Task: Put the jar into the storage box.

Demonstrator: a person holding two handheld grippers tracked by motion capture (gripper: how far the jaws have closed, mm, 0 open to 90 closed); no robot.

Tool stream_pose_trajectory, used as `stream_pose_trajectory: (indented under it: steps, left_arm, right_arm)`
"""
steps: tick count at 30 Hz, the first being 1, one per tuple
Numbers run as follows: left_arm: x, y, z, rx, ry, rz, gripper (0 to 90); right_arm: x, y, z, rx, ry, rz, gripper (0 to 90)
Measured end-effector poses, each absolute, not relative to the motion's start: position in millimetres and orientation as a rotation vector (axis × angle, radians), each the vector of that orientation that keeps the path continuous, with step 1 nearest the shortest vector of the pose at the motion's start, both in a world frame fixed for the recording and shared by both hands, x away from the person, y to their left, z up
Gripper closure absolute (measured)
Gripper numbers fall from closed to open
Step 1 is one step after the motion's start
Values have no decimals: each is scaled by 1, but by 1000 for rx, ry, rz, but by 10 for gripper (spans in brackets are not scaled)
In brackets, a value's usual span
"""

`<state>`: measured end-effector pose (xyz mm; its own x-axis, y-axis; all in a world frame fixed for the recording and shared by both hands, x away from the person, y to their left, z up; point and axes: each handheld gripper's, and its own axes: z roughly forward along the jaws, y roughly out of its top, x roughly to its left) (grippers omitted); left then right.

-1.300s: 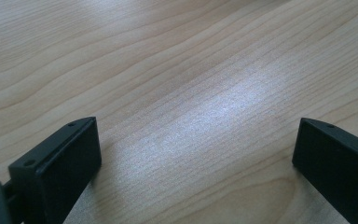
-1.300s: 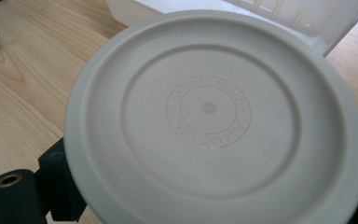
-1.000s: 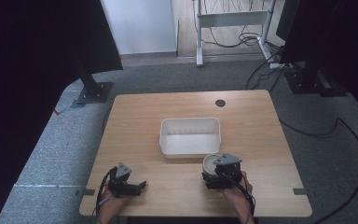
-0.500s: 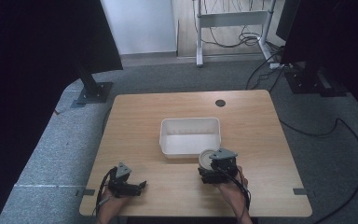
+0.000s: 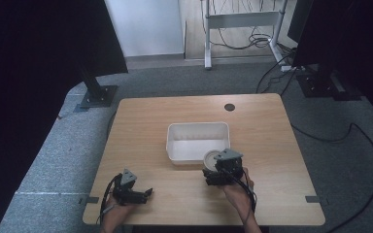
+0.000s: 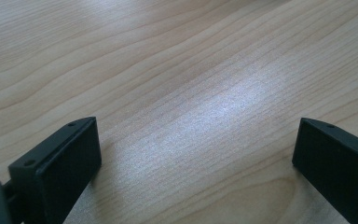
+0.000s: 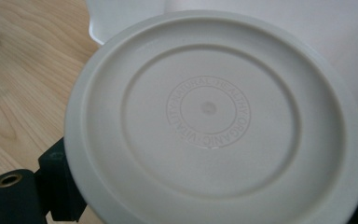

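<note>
Lid [image 7: 214, 116], round and off-white, sits clamped in my right gripper [image 5: 222, 171] at the near rim of the bin [image 5: 175, 141], so I judge lowering it in comes next, while my left gripper [image 5: 132, 193] rests open on the tabletop [image 5: 262, 126].

The high view looks forward and down from above the person's side onto the whole light wooden rectangular table [image 5: 272, 131], with grey carpet and black stands beyond it. The left gripper view sits very low and close over bare wood grain [image 6: 177, 93], looking along its 2 black jaws, which stand wide apart. The right gripper view faces the white rectangular plastic tub [image 7: 307, 37] from close range, with a round off-white plastic lid [image 7: 214, 121] right before the lens. The high view shares that tub [image 5: 194, 128] and lid [image 5: 211, 157] with the right gripper view, and the tabletop with both.
</note>
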<state>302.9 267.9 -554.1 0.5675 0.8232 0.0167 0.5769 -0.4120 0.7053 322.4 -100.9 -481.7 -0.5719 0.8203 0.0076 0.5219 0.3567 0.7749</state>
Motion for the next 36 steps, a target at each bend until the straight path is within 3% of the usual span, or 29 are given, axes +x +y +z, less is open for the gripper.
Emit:
stream_pose_trajectory:
  steps: [36]
  left_arm:
    - [303, 268, -554, 2141, 1114, 481, 6]
  right_arm:
    - [368, -68, -472, 1201, 2183, 1077, 92]
